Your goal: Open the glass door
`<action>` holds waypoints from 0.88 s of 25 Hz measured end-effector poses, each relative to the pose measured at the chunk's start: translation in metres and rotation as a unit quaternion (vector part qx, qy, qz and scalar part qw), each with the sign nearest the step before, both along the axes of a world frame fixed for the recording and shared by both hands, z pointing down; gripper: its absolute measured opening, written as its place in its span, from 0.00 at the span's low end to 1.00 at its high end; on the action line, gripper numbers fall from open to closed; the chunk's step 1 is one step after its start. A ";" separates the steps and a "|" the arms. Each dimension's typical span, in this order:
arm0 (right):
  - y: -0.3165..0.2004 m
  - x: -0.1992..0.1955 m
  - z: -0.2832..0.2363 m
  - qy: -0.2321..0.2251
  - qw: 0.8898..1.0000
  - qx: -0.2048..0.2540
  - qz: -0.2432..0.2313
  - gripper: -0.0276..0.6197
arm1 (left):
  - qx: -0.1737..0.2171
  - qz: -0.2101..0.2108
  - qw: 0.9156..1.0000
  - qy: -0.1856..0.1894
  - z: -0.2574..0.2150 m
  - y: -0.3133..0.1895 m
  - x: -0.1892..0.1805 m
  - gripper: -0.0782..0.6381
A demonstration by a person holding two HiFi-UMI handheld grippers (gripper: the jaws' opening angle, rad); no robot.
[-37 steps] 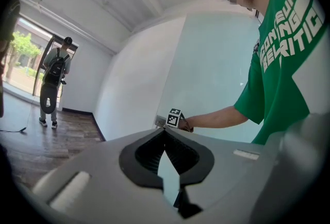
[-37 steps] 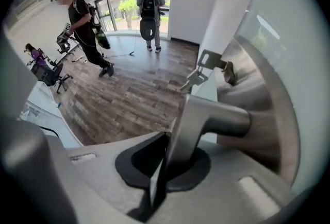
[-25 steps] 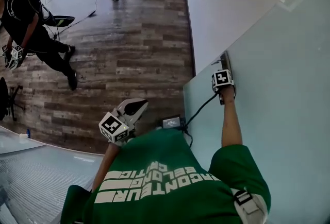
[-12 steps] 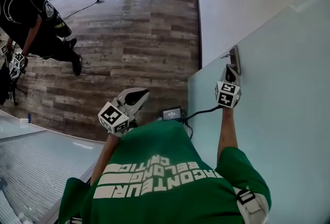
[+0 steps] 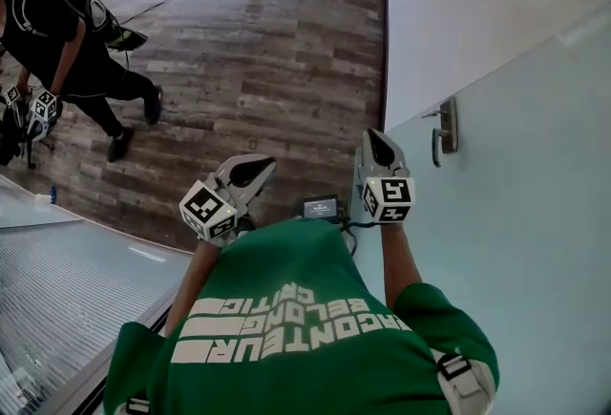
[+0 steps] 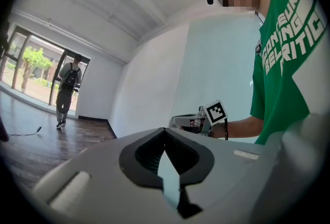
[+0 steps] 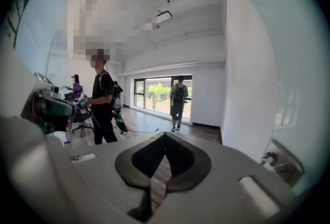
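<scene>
Beside the glass door's (image 5: 516, 241) free edge, apart from its handle (image 5: 444, 129), the right hand-held gripper (image 5: 375, 141) is hanging clenched, its jaws having just been closing on nothing. The left hand-held gripper (image 5: 254, 167) is hanging clenched, empty, over open wooden floor (image 5: 267, 70).

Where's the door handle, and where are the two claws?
Door handle (image 5: 450, 122): head view, its metal plate.
Left claw (image 5: 266, 164): head view, between its tips.
Right claw (image 5: 373, 134): head view, between its tips.

A short-sleeved green T-shirt (image 5: 286, 308) with white block lettering fills the lower frame — the grey left gripper (image 5: 264, 164) and right gripper (image 5: 373, 134) each carry a black-and-white marker cube (image 5: 207, 210), a black cable (image 5: 361, 223) trailing from the right.
</scene>
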State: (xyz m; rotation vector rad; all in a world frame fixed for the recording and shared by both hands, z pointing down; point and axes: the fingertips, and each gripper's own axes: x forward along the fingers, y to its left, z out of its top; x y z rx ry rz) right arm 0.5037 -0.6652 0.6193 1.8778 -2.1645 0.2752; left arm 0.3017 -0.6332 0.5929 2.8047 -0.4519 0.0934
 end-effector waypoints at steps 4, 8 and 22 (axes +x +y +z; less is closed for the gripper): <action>-0.010 -0.049 -0.009 -0.029 0.998 0.007 -0.064 0.03 | -0.001 -0.024 1.000 0.003 0.001 -0.007 -0.010 0.12; -0.012 -0.092 -0.017 -0.056 0.992 0.012 -0.113 0.03 | -0.004 -0.042 0.999 0.005 0.001 -0.015 -0.020 0.12; -0.014 -0.155 -0.006 -0.061 0.977 -0.004 -0.202 0.03 | -0.005 -0.099 0.995 0.012 0.005 -0.018 -0.051 0.12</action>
